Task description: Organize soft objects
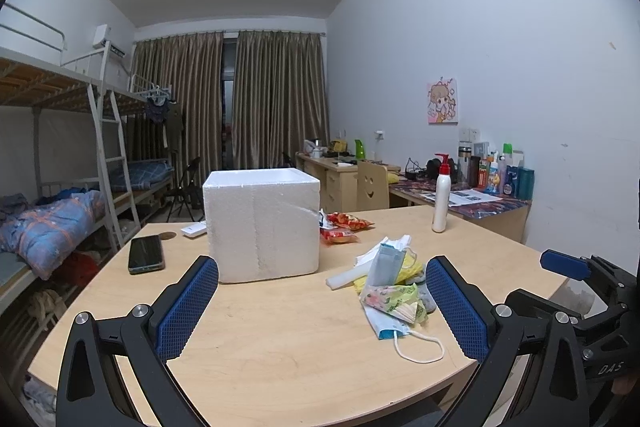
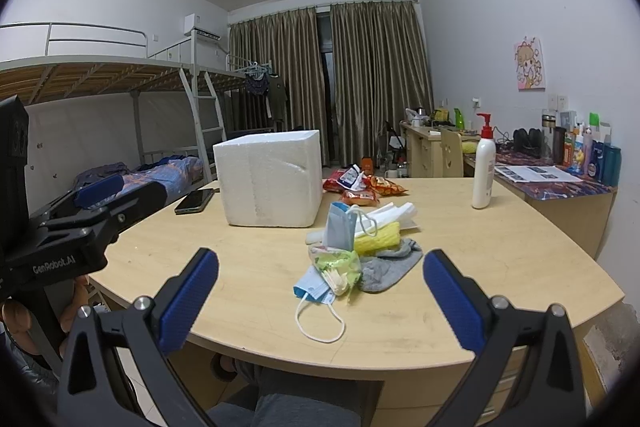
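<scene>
Dormitory bunks and drawn brown curtains frame a pale wooden table (image 2: pixel 500 251) where a heap of soft oddments waits beside a white styrofoam box (image 2: pixel 270 179). Both of my claws hover short of the table's near edge, each spread wide with nothing between its blue pads.

My right gripper (image 2: pixel 320 291) faces the heap almost head-on: a light-blue pleated face mask with white ear loops (image 2: pixel 314 289) nearest me, a crumpled floral plastic bag (image 2: pixel 336 263) touching it, a limp grey sock (image 2: pixel 386 267) just to the right, a yellow ribbed cloth (image 2: pixel 378 243) behind. My left gripper (image 1: pixel 322 301) sits level and pointed further left, toward the box, with the heap off to its right.

As I judge it, the step in hand is the first pick, the box being the likely destination; whether its top is open I cannot tell from this low angle. I would take the topmost, nearest piece alone, pinching the mask's body rather than a loop, so the bag and sock are not dragged along. The snack packets (image 2: pixel 362 187) and white pump bottle (image 2: pixel 484 167) further back are best left alone.
</scene>
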A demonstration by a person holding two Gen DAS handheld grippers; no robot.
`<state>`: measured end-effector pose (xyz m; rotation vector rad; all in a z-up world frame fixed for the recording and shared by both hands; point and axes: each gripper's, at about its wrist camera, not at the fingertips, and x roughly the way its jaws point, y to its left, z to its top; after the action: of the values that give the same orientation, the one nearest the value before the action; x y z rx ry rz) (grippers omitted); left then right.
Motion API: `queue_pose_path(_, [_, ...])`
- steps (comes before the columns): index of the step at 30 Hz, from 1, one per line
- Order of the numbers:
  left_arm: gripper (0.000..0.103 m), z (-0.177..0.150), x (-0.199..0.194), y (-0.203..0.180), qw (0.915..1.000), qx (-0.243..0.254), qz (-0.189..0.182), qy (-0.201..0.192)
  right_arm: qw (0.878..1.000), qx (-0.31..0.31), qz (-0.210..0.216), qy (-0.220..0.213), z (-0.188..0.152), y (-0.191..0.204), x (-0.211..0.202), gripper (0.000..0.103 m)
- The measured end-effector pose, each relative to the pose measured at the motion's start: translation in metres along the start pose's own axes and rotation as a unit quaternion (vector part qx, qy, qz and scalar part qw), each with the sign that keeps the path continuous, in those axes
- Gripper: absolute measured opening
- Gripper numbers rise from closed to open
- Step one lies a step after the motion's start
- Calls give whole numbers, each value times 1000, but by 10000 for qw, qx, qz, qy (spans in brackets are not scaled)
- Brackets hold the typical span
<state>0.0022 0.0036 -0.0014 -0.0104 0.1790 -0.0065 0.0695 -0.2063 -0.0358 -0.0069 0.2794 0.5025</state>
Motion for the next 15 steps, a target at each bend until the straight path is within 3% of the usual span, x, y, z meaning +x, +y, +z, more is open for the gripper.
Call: queue_pose_path(15, [103, -1, 17, -4, 9998, 26, -153, 134, 9999, 40, -60, 103, 5, -9, 6, 103])
